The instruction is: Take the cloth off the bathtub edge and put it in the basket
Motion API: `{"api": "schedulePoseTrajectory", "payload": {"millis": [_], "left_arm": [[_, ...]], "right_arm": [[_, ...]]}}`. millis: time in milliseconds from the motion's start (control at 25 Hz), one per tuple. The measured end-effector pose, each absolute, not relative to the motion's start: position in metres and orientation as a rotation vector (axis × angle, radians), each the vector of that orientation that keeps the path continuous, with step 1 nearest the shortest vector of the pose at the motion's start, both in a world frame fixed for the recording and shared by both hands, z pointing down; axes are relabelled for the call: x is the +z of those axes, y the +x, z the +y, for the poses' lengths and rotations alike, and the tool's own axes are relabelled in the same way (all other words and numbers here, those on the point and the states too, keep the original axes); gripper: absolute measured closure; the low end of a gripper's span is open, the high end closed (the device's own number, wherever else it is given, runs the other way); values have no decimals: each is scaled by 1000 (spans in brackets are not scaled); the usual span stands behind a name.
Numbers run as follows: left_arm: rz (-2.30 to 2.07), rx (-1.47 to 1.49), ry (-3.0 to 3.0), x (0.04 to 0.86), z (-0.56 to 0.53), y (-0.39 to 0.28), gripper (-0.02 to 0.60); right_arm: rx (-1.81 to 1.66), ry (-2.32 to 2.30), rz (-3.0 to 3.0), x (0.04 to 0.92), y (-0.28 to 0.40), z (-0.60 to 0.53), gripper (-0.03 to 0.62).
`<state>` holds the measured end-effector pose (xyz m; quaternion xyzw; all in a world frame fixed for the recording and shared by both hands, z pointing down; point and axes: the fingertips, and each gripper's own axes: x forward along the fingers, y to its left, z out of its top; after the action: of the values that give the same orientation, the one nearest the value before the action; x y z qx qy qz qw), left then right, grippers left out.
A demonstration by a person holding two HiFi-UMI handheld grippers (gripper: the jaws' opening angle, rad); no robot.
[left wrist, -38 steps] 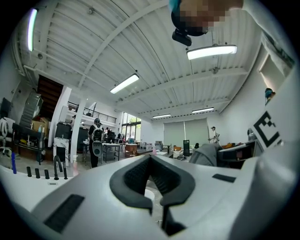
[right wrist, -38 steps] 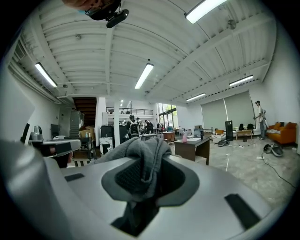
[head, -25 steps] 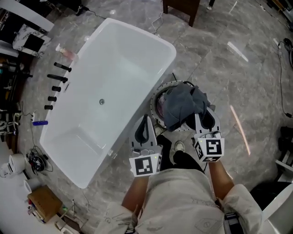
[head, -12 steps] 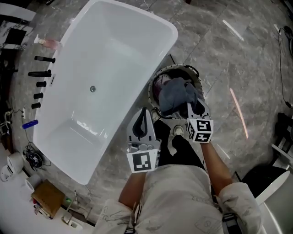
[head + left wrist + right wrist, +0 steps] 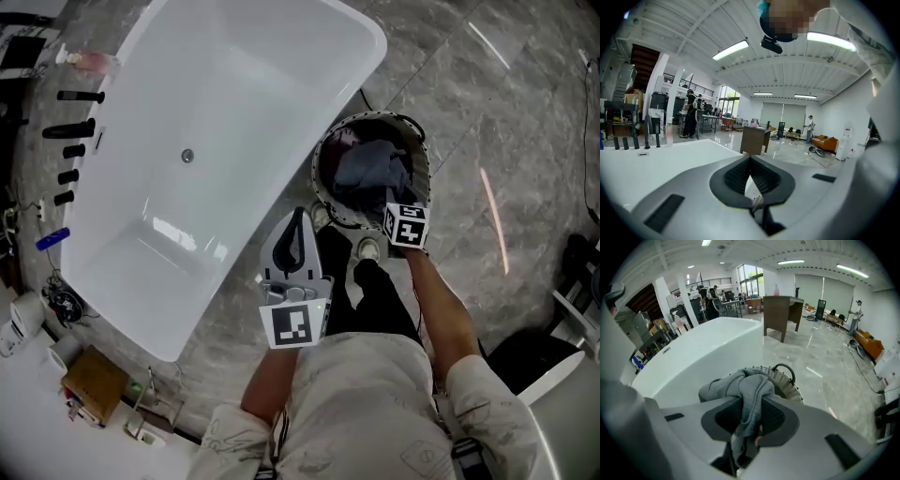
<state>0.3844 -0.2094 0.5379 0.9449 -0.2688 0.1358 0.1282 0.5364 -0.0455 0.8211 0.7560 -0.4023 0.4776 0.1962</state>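
Cloth [image 5: 749, 387], crumpled grey, pinched by right tool [image 5: 752, 400] over round basket [image 5: 788, 379]; left tool [image 5: 750, 159] closed.

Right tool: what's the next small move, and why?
Probably open the right tool's jaws. They are shut on a fold of the grey cloth, and in the head view the cloth's bulk already sits within the rim of the basket, so releasing should drop it in.
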Motion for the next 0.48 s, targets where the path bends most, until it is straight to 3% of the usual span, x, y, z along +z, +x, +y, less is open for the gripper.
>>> {"api": "schedulePoseTrajectory", "payload": {"millis": [480], "left_arm": [[-738,431,2717,561,-212,383,586]], "right_arm": [[1542,1752,-1117,890,490,-29,516]]}}
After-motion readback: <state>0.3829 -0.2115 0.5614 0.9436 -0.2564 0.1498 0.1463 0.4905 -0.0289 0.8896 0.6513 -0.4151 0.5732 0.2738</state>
